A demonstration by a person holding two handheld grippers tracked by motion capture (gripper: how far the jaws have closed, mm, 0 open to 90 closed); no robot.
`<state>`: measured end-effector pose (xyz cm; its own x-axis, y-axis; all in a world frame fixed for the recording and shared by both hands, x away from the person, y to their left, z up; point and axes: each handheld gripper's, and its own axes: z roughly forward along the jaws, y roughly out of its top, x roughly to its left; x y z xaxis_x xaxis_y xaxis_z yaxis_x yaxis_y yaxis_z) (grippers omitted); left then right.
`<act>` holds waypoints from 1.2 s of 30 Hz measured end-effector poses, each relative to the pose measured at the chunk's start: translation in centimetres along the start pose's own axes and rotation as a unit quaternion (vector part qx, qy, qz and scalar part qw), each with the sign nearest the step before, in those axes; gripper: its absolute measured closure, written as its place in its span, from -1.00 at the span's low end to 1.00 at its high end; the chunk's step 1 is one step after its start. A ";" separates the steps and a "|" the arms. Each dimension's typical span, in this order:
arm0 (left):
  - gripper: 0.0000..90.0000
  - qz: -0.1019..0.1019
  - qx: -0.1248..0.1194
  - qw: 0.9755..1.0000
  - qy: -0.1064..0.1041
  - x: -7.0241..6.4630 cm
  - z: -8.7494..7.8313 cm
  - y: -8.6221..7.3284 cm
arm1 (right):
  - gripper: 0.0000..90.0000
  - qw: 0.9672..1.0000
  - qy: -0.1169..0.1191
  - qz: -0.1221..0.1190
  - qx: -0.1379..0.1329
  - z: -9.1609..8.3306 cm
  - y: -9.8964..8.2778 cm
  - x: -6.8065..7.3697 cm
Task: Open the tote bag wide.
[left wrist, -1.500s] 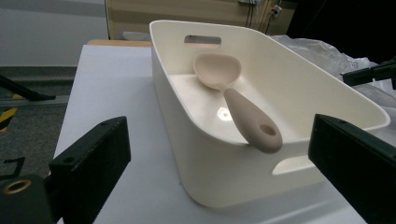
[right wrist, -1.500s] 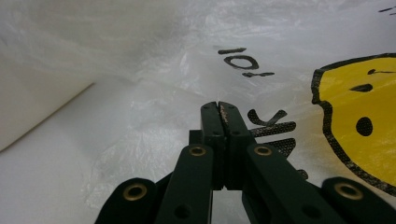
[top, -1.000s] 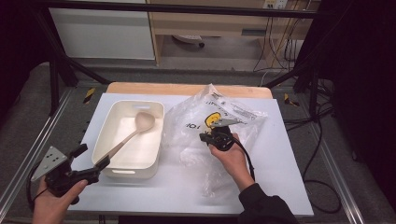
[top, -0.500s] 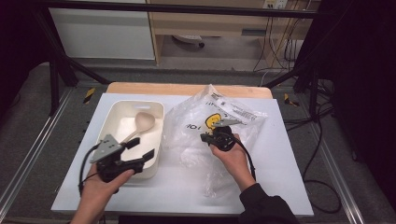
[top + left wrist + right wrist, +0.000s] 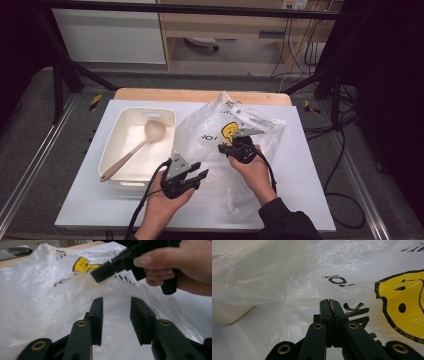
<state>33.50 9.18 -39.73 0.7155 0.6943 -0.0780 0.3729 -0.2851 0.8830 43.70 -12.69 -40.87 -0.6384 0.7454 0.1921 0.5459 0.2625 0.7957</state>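
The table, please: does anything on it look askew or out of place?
Nothing is spilled or broken. The plastic bag lies crumpled, one edge draped over the rim of the white tub, and the wooden spoon leans slantwise in the tub, its handle resting on the rim.

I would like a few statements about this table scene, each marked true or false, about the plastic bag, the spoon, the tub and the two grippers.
1. The beige wooden spoon lies inside the white rectangular plastic tub. True.
2. The right gripper has its jaws wide open. False: they are shut, pinching the clear plastic bag with a yellow smiley print.
3. The left gripper has bag film clamped between its pads. False: its jaws have just been closing but stand apart, with a gap.
4. The bag lies to the right of the tub in the high view. True.
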 end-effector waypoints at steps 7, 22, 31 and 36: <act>0.77 -0.016 0.026 0.999 -0.009 0.0 3.5 -0.6 | 1.00 1.000 0.000 0.000 -0.004 -0.2 0.1 -0.1; 0.94 -0.003 0.091 0.995 0.034 1.8 8.7 -2.1 | 1.00 1.000 0.006 0.007 -0.018 -0.7 0.7 -0.6; 1.00 0.004 0.107 0.994 0.031 2.5 9.5 -1.8 | 1.00 0.999 0.007 0.019 -0.032 -1.0 1.4 -1.1; 1.00 -0.011 0.107 0.994 0.020 2.9 9.6 -1.8 | 1.00 0.999 0.001 0.016 -0.040 -1.3 2.2 -1.1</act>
<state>40.56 5.37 -45.96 0.6832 0.7265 -0.0731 0.5079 -0.4009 0.7624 44.85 -13.76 -38.59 -0.6224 0.7514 0.2192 0.5204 0.1880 0.8330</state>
